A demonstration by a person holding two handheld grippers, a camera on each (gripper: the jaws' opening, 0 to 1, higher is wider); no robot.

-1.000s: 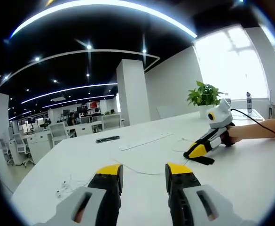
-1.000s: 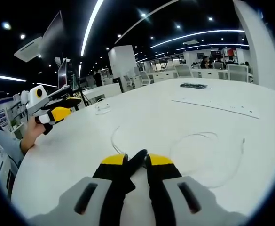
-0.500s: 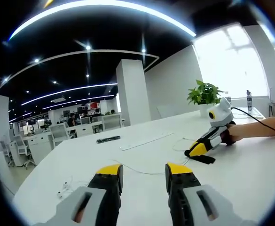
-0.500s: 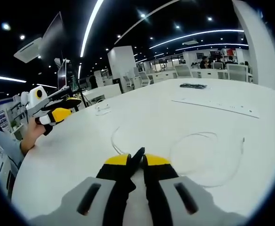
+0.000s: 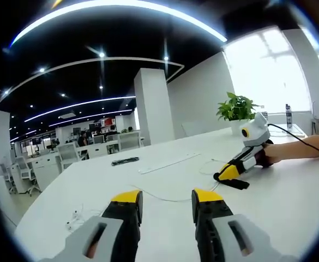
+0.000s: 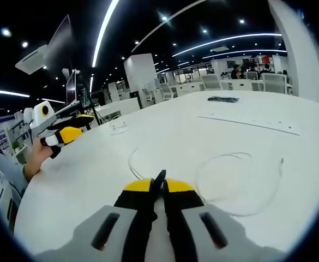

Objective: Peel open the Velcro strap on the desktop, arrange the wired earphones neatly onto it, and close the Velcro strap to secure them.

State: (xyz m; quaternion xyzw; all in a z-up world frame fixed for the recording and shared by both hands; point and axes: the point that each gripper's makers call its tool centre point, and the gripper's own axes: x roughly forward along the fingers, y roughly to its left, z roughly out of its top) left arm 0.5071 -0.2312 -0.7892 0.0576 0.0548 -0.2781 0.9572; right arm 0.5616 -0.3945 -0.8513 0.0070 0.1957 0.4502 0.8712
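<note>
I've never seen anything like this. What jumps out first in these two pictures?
Two yellow-tipped grippers over a big white table. The right gripper is pinched shut on a black strap near the table's edge, with a thin white earphone cable looped just beyond it. The left gripper hangs open above the table, and a green potted plant stands by the bright window.

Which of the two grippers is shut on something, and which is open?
The right gripper is shut on the black Velcro strap. The left gripper is open, with nothing between its jaws.
</note>
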